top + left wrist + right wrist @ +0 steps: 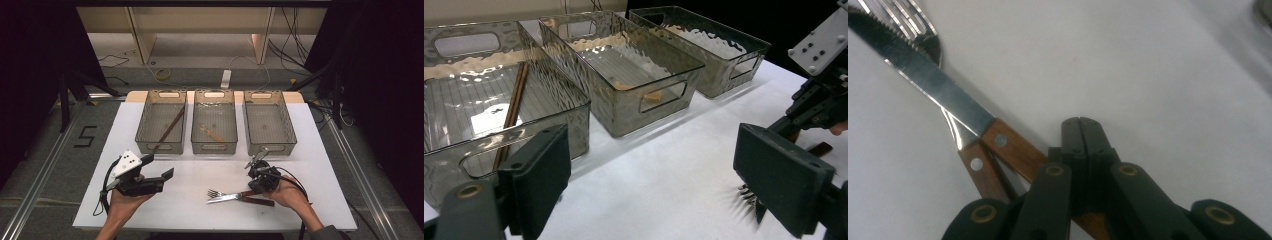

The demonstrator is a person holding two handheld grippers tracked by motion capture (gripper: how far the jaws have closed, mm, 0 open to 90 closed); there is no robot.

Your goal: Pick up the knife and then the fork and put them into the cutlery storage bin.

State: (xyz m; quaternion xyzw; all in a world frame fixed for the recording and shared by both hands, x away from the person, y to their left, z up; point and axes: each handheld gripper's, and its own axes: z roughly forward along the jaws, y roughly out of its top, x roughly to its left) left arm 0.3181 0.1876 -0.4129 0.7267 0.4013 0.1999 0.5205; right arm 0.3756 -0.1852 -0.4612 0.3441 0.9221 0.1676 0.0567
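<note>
A knife [226, 198] with a serrated blade and a riveted wooden handle lies on the white table [190, 210], crossing a wooden-handled fork [215, 192]. My right gripper [255, 187] hovers close over their handles. In the right gripper view its jaws [1080, 126] are pressed together with nothing between them, just past the knife [943, 92] handle; the fork [918, 25] tines lie beside the blade. My left gripper [159, 166] is held at the front left, open and empty [659, 175], facing the bins.
Three clear bins stand in a row at the back. The left bin [145, 131] holds a long brown stick [170, 128], the middle bin [196, 131] a small wooden-handled utensil [212, 133], and the right bin [289, 131] has nothing in it.
</note>
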